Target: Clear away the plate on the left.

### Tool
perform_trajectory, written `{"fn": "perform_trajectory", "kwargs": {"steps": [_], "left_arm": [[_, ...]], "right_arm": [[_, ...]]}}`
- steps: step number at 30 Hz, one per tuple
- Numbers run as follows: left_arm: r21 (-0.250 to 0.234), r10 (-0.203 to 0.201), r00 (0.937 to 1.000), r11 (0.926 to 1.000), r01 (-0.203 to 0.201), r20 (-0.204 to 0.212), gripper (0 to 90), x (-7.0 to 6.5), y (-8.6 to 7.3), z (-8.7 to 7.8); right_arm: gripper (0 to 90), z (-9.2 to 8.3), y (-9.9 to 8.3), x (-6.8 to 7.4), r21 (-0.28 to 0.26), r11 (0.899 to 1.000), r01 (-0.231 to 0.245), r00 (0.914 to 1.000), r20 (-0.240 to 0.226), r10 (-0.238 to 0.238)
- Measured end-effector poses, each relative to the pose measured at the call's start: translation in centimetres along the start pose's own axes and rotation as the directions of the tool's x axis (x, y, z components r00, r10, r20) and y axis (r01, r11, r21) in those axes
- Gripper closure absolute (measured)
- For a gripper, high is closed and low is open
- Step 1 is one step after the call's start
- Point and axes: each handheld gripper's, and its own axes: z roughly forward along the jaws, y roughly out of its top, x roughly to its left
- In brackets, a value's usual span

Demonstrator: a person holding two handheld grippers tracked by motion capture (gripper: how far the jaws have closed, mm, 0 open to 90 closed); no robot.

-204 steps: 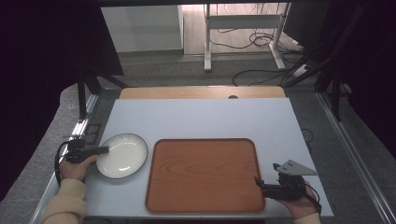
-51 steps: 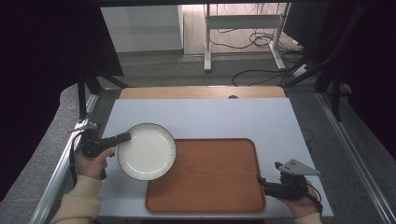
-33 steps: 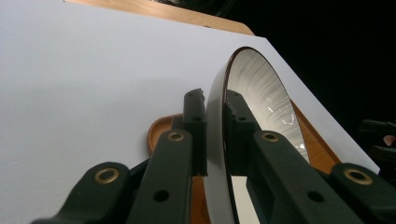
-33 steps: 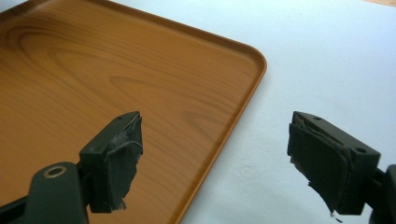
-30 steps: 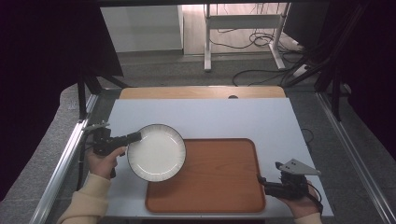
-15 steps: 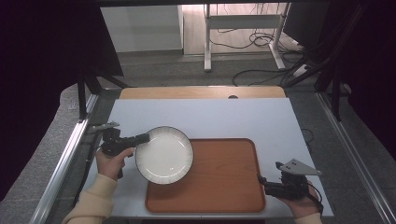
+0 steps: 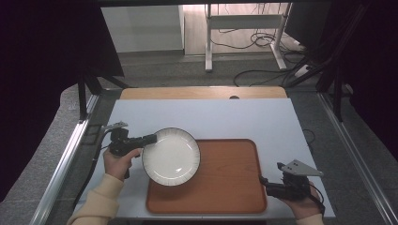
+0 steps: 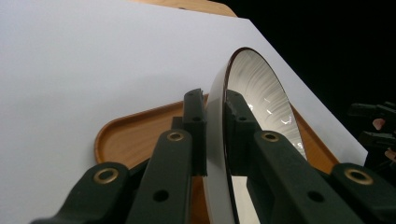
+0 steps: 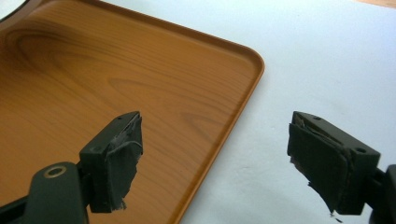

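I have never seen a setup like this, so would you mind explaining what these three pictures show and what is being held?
There is no robot here: a person holds a hand-operated gripper in each hand. The high view looks down on the white table from above the person's side. The other two pictures come from small cameras riding on each gripper, looking along its black fingers.

On the table lies a wooden tray. The left gripper pinches the rim of a white plate with a dark edge; in the left gripper view its fingers clamp that rim from both sides. The plate reaches over the tray's left part. The right gripper is open and empty, straddling the tray's edge near a corner.
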Motion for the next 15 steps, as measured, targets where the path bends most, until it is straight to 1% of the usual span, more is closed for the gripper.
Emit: {"fn": "perform_trajectory", "kwargs": {"steps": [7, 13, 15], "left_arm": [[0.012, 0.012, 0.9997, 0.9999, -0.012, 0.021, 81.9, -0.8, 0.3, 1.1], [0.023, 0.015, 0.9995, 0.9996, -0.016, 0.026, 81.9, -1.3, 0.3, 1.9], [0.029, 0.022, 0.9994, 0.9993, -0.023, 0.027, 81.8, -1.4, 0.3, 2.2]], "right_arm": [[18.4, 0.0, 0.0, 0.0, 0.001, 1.0, 0.001, 1.0, 0.0, -0.001], [18.4, 0.0, 0.0, 0.0, 0.0, 1.0, -0.003, 1.0, 0.002, 0.003], [18.4, 0.0, 0.0, 0.0, 0.0, 1.0, -0.003, 1.0, 0.002, 0.003]]}}
